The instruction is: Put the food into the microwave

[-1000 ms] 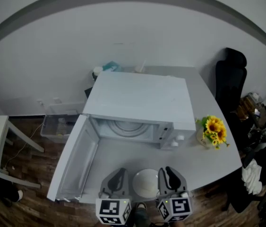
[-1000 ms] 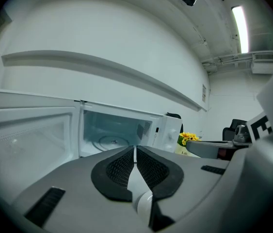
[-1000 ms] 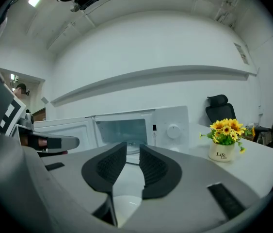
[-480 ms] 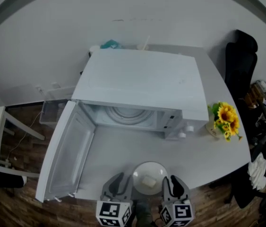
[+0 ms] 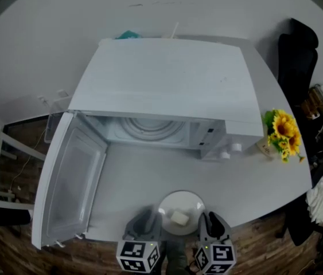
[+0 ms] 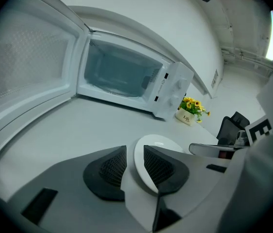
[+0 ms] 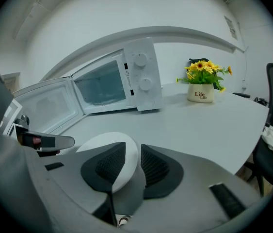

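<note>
A white plate (image 5: 183, 201) with a pale square piece of food (image 5: 179, 217) sits on the white table (image 5: 150, 176) near its front edge, in front of the open microwave (image 5: 161, 85). My left gripper (image 5: 148, 221) is at the plate's left rim and my right gripper (image 5: 210, 223) at its right rim. Both sets of jaws have just been opening. In the left gripper view the left gripper (image 6: 134, 150) straddles the plate (image 6: 158, 141) rim without pressing on it. In the right gripper view the right gripper (image 7: 132, 147) straddles the plate (image 7: 100, 142) edge the same way.
The microwave door (image 5: 63, 182) swings out to the left, over the table's front left corner. Its cavity with a glass turntable (image 5: 152, 129) is bare. A pot of sunflowers (image 5: 280, 139) stands right of the microwave. A black chair (image 5: 296, 56) is beyond the table's right side.
Both grippers have come down toward the table, one on each side of the plate. The view has shifted, so the microwave looks larger and the plate sits lower in the picture.
</note>
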`<act>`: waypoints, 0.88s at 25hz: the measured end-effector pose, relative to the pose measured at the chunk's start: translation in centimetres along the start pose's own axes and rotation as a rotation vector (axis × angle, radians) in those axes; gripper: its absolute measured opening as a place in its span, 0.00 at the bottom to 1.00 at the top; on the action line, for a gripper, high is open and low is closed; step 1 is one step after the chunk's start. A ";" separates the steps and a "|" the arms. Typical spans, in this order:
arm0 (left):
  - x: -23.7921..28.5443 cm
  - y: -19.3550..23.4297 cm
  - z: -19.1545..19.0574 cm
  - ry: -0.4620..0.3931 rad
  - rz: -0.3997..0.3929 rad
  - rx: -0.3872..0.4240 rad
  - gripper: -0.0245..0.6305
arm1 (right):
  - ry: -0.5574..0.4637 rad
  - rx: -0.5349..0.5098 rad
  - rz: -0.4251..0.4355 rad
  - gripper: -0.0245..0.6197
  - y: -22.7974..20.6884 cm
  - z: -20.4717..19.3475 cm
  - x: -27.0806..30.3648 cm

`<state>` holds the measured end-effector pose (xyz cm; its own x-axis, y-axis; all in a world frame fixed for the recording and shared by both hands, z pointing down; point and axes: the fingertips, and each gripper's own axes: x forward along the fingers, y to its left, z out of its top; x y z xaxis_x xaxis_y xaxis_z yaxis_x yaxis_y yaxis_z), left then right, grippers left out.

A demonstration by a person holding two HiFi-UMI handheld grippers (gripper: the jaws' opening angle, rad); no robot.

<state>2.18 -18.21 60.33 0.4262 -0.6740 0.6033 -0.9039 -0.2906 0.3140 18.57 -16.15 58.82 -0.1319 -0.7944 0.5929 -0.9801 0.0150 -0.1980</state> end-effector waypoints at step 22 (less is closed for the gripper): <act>2.4 -0.5 -1.6 0.126 0.018 -0.065 0.20 | 0.107 -0.018 -0.022 0.11 0.1 -1.7 1.5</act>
<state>3.69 -18.57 62.79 0.4148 -0.5868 0.6954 -0.9089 -0.2315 0.3468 18.01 -16.34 61.04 -0.1240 -0.7254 0.6770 -0.9854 0.0097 -0.1701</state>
